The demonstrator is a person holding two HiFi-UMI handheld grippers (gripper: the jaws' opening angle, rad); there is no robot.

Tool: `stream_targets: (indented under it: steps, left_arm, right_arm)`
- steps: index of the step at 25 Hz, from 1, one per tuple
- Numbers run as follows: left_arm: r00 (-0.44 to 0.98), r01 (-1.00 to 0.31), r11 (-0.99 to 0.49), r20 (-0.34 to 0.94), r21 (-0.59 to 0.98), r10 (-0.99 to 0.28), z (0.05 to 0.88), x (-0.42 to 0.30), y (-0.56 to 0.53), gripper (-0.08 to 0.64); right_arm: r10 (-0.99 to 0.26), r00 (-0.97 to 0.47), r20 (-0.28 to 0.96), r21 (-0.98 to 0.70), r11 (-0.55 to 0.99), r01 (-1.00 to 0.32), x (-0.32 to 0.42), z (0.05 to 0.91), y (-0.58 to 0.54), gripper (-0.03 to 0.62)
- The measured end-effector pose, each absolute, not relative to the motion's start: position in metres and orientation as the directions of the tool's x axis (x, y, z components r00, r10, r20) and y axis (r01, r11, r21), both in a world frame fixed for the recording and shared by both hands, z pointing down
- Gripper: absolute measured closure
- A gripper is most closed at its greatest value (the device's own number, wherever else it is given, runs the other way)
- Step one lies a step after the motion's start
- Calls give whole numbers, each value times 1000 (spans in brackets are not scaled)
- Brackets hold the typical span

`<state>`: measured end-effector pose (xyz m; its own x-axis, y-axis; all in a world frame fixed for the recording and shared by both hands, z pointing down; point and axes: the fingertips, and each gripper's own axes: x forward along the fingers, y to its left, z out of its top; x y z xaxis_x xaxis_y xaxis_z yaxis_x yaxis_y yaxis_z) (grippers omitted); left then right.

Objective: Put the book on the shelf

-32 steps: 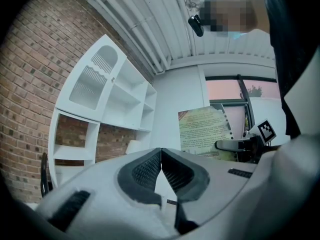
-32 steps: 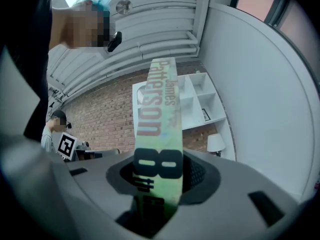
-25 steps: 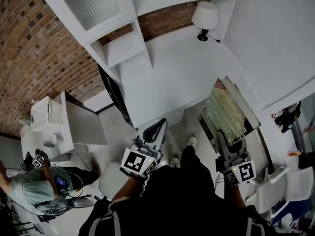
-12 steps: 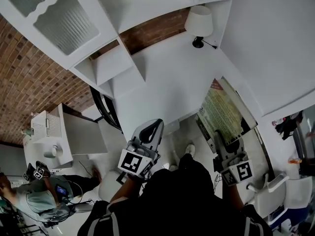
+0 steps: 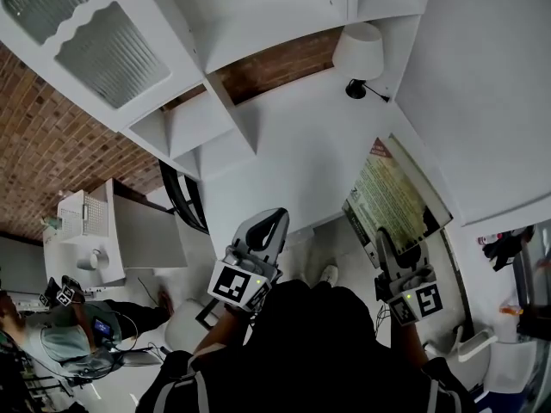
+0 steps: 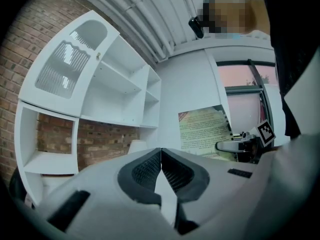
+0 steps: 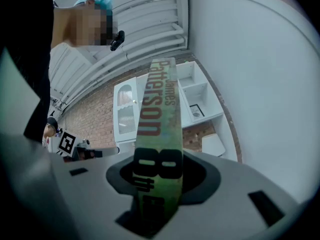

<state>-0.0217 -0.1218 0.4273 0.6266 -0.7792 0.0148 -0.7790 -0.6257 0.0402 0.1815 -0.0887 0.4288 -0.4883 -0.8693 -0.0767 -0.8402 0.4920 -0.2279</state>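
Note:
My right gripper (image 5: pixel 394 249) is shut on a green paperback book (image 5: pixel 392 198), held by its lower end with the cover facing up in the head view. In the right gripper view the book's green spine (image 7: pixel 159 149) stands upright between the jaws. My left gripper (image 5: pixel 265 228) is shut and holds nothing; its dark pads (image 6: pixel 148 170) meet at the tips in the left gripper view. The white shelf unit (image 5: pixel 194 123) with open compartments stands ahead, beyond both grippers. From the left gripper view the book (image 6: pixel 202 131) and the right gripper (image 6: pixel 235 146) show at right.
A white table lamp (image 5: pixel 359 52) stands on the white desk surface (image 5: pixel 293 153) under the shelves. A cabinet door with ribbed glass (image 5: pixel 112 50) is at upper left, against a brick wall (image 5: pixel 52 153). Another person (image 5: pixel 65 338) sits at lower left beside a white cabinet (image 5: pixel 112 239).
Both grippers have moved forward towards the shelf unit, the book still held in the right one. The shelves and lamp now sit closer and lower in the head view.

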Motion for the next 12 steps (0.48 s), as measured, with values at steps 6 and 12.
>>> stream_targets:
  steps: [6,12]
  left_arm:
    - [599,-800,-597,12,58,-801,429,-22,-131,541]
    - [569,-822,-567,21,59,-822,431,-28,-142,541]
  right_arm:
    - [-849,-522,-88,-228,527,-819,178,425,-106,426]
    - [-832,-547,-91,-213,552,-806,172,421,-123,426]
